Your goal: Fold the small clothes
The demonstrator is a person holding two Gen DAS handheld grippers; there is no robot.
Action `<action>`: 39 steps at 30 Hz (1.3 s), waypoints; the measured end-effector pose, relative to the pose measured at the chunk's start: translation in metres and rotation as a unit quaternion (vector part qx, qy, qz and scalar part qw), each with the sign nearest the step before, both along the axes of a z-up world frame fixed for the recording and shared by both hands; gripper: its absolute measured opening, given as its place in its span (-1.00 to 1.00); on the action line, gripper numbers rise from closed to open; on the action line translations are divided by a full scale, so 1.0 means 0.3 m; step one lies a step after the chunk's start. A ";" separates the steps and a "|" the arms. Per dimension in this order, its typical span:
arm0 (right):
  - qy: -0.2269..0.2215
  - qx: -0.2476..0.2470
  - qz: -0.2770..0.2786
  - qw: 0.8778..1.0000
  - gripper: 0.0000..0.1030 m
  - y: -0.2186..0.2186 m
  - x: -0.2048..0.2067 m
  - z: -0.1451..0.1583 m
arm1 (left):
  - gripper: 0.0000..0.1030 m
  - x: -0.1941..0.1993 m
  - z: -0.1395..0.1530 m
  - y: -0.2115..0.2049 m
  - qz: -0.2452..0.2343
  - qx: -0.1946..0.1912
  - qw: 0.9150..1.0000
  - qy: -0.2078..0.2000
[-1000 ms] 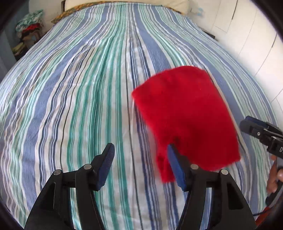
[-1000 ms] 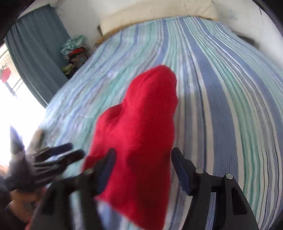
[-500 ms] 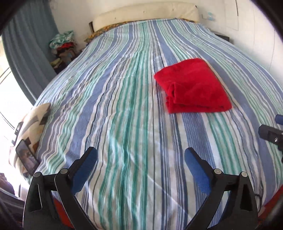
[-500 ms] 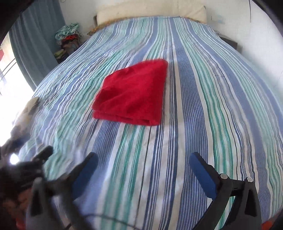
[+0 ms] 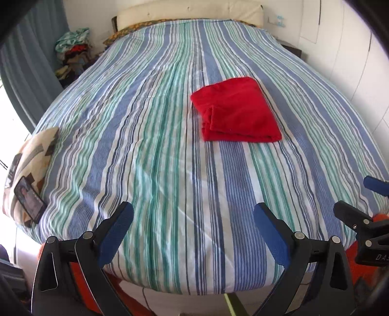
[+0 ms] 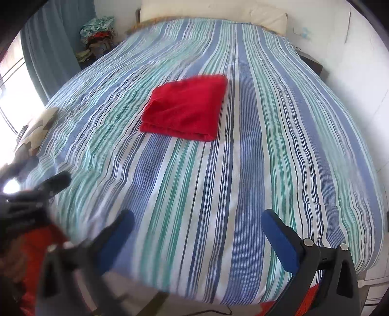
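Lying folded into a flat rectangle: one red garment [image 5: 237, 110], mid-bed on the striped bedspread [image 5: 150, 150], nearer the headboard [image 5: 189, 11] than the foot. Left gripper [image 5: 193, 224]: jaws spread wide, nothing between them, above the bed's near edge, well apart from the garment. Right gripper [image 6: 198, 233]: likewise wide and empty, left finger blurred. Patterned cushion [image 5: 29, 165] with phone [image 5: 30, 203] at the left edge. Clothes pile [image 5: 73, 51] beside the curtain [image 5: 26, 63].

Home bedroom. Striped bed [image 5: 150, 136] ahead of the tongs; headboard [image 5: 189, 11] beyond. Curtain [image 5: 26, 60] and clothes pile [image 5: 73, 48] far left.
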State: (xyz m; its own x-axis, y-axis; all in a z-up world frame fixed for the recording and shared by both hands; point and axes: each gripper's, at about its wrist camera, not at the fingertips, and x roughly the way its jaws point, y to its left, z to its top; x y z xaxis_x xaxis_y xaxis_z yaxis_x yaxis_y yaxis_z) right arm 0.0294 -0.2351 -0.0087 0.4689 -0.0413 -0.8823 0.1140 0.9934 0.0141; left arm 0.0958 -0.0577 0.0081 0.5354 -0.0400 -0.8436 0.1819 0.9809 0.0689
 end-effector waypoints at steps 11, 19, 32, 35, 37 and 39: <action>0.020 0.019 -0.014 1.000 0.99 0.002 -0.002 -0.003 | 0.93 -0.011 -0.026 0.003 0.002 0.005 1.000 0.023; 0.000 0.028 -0.008 1.000 0.99 0.009 -0.029 0.045 | 0.99 -0.044 0.029 -0.007 -0.019 0.001 1.000 0.009; 0.007 0.034 0.006 0.999 0.99 0.021 -0.040 0.101 | 0.99 -0.063 0.147 -0.005 -0.020 0.019 0.999 -0.047; 0.002 0.023 0.014 1.000 0.99 0.032 -0.040 0.128 | 0.99 -0.065 0.193 0.009 -0.013 0.019 0.997 -0.075; -0.002 0.018 0.015 1.000 0.99 0.030 -0.039 0.141 | 0.99 -0.066 0.224 0.024 -0.009 0.012 0.995 -0.096; -0.007 0.018 0.014 1.000 0.99 0.027 -0.039 0.154 | 0.99 -0.067 0.245 0.038 -0.008 0.006 0.994 -0.111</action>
